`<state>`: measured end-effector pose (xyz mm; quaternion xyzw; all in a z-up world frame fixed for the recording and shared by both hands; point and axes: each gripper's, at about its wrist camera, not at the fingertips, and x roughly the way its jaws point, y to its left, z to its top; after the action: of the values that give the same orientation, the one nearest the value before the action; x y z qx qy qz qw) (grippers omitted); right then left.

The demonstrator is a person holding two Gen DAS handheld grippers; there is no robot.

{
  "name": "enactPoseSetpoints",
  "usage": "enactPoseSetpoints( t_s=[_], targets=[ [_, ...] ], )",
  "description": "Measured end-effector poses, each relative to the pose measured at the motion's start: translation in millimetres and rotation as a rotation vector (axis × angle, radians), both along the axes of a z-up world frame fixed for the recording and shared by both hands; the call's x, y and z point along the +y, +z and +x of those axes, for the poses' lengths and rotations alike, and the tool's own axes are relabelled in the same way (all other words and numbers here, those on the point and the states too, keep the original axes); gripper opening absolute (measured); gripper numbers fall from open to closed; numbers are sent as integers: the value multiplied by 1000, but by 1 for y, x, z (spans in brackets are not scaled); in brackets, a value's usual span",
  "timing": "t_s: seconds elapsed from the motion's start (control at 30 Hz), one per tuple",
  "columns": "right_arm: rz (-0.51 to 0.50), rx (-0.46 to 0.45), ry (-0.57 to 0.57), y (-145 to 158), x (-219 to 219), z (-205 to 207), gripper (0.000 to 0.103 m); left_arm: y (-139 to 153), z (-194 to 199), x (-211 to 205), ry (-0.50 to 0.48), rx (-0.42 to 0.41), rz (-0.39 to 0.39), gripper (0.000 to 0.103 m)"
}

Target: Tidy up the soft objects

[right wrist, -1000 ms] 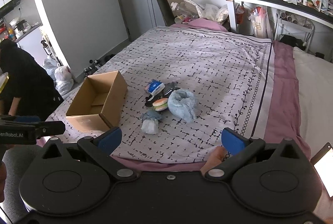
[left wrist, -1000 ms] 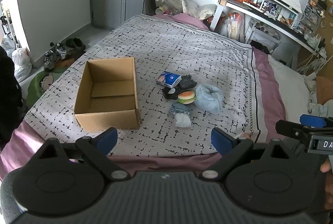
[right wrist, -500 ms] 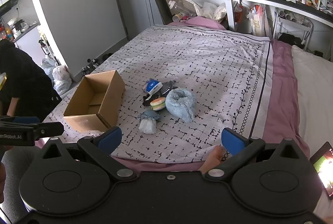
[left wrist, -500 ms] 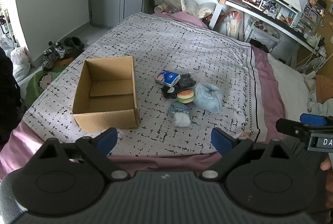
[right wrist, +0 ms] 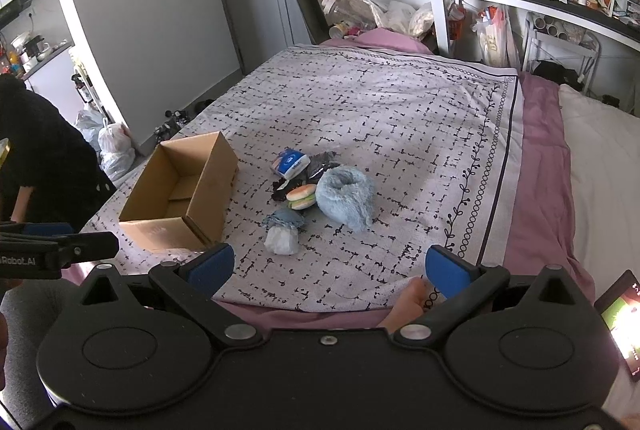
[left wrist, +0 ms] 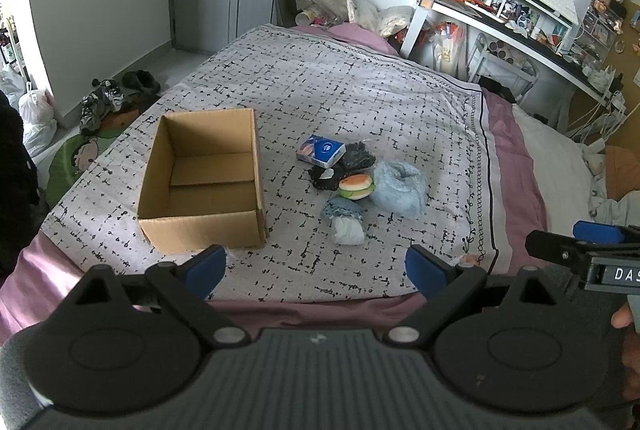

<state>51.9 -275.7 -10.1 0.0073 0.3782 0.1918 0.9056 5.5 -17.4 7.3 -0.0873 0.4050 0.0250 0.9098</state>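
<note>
An empty open cardboard box (left wrist: 204, 186) (right wrist: 182, 198) stands on the bed's patterned blanket (left wrist: 360, 78). To its right lies a small pile: a blue tissue pack (left wrist: 321, 151) (right wrist: 291, 163), black fabric (left wrist: 358, 156), a burger-shaped soft toy (left wrist: 355, 186) (right wrist: 302, 196), a fluffy light-blue item (left wrist: 400, 187) (right wrist: 345, 197), and a denim-and-white bundle (left wrist: 345, 220) (right wrist: 283, 232). My left gripper (left wrist: 316, 268) and my right gripper (right wrist: 326, 268) are both open and empty, held over the bed's near edge, short of the pile.
A cluttered desk (left wrist: 520, 18) with a monitor and keyboard stands at the back right. Shoes (left wrist: 108, 98) and bags lie on the floor to the left. A person in black (right wrist: 36, 158) is at the left. White bedding (right wrist: 600, 166) lies to the right.
Both grippers have drifted slightly forward toward the bed; the box and the pile sit a little higher in view. Nothing on the bed has moved.
</note>
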Motion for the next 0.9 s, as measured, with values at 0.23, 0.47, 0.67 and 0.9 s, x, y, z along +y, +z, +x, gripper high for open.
enactPoseSetpoints(
  t_s=[0.23,0.47,0.67,0.9],
  targets=[
    [-1,1,-3,0,-1,-1,103,0,0,0,0,-1,0,96],
    [1,5,5,0,0,0,103,1,0,-1,-1,-7,-2,96],
    [7,14,10,-2,3,7,103,2,4,-1,-4,-9,3,96],
    [24,27,-22,-6,-2,24,103,0,21,-2,-3,-1,-10,96]
  ],
)
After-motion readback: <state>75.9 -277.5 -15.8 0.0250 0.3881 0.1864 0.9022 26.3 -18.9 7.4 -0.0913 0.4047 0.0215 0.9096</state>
